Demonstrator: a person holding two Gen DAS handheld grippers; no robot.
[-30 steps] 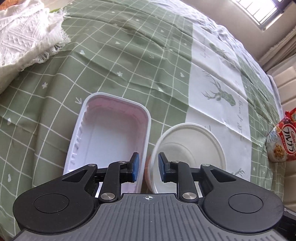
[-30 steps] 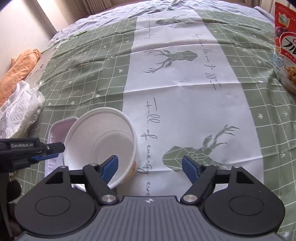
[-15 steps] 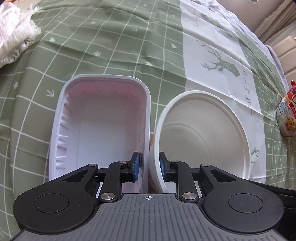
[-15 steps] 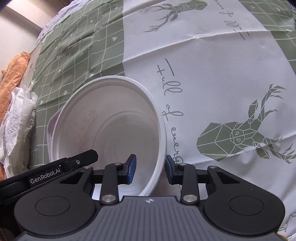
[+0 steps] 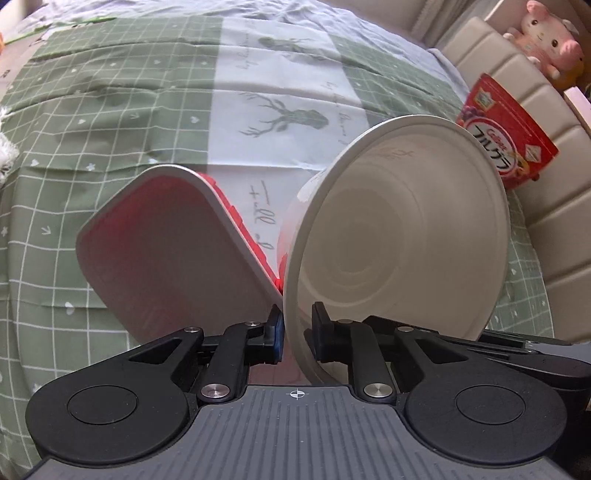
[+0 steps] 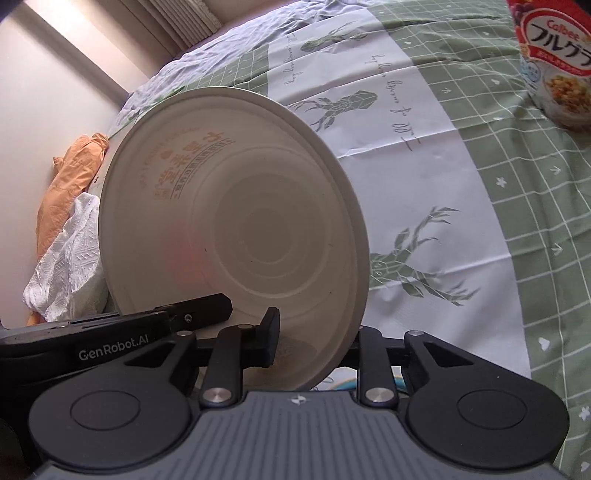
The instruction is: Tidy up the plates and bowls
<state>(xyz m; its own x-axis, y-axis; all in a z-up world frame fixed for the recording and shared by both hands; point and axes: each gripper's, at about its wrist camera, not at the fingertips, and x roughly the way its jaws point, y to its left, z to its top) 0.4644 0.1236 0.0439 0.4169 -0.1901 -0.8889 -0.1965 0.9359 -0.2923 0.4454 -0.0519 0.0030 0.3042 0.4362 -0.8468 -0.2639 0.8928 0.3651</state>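
My left gripper (image 5: 295, 328) is shut across two touching rims: the white rectangular tray (image 5: 173, 254), tilted up at its left, and the white round bowl (image 5: 399, 232), tilted at its right. Both are lifted off the tablecloth. In the right wrist view the same bowl (image 6: 236, 229) fills the centre, its open side toward the camera. My right gripper (image 6: 314, 332) is shut on the bowl's lower rim, its right finger hidden behind the wall. The left gripper's body (image 6: 122, 332) shows at the lower left there.
A green-and-white deer-print tablecloth (image 5: 280, 114) covers the table. A red cereal bag (image 5: 506, 129) stands at the right, also in the right wrist view (image 6: 554, 59). White lace cloth (image 6: 66, 269) and an orange cloth (image 6: 70, 173) lie at the left edge. A pink plush toy (image 5: 546, 33) sits on a cushioned seat.
Both containers have been lifted off the cloth and tipped up toward the cameras. The right gripper went from open to closed on the bowl's rim.
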